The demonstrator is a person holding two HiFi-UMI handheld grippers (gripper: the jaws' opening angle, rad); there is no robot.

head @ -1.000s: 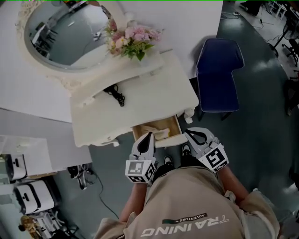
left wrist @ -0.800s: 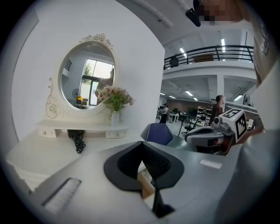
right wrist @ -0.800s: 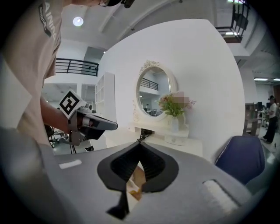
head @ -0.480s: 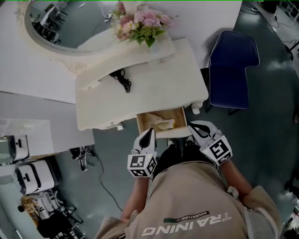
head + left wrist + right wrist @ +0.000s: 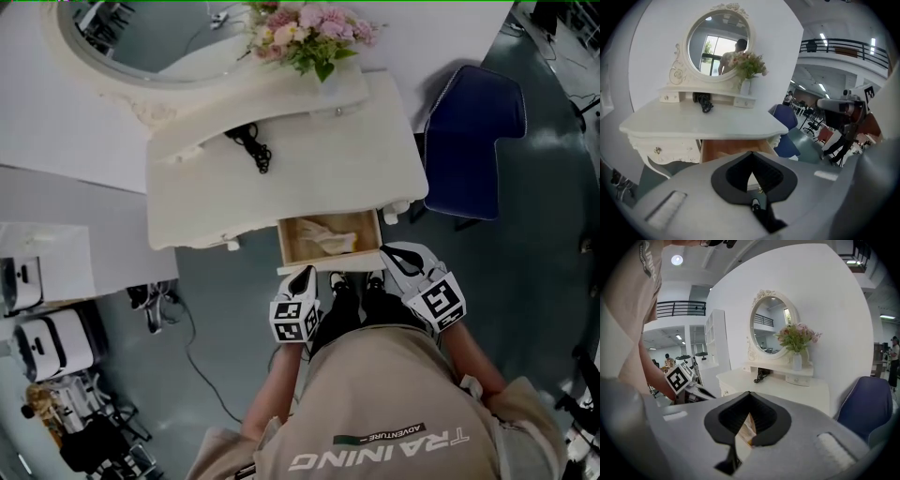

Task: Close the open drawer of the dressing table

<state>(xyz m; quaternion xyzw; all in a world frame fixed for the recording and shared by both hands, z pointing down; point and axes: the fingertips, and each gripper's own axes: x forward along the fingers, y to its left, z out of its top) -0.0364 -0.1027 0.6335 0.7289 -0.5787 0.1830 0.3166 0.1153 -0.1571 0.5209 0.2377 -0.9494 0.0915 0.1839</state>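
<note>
The white dressing table (image 5: pixel 281 178) stands ahead of me with its wooden drawer (image 5: pixel 330 240) pulled open; a crumpled pale cloth lies inside. In the head view my left gripper (image 5: pixel 304 274) points at the left end of the drawer front, jaws together and holding nothing. My right gripper (image 5: pixel 387 253) is at the drawer front's right end, also shut and holding nothing. The left gripper view shows the drawer's wooden side (image 5: pixel 723 149) just beyond the left gripper (image 5: pixel 750 154). In the right gripper view the right gripper (image 5: pixel 749 394) has the pale cloth (image 5: pixel 746 427) showing behind its tips.
A blue chair (image 5: pixel 473 141) stands right of the table. On the tabletop lie a black corded object (image 5: pixel 251 146), a flower vase (image 5: pixel 311 30) and an oval mirror (image 5: pixel 141 37). Equipment (image 5: pixel 42 352) and cables (image 5: pixel 159 298) crowd the floor at the left.
The head camera has shifted, so the table sits higher in the picture. The left gripper has dropped lower, just before the drawer front. The drawer stays open about as far.
</note>
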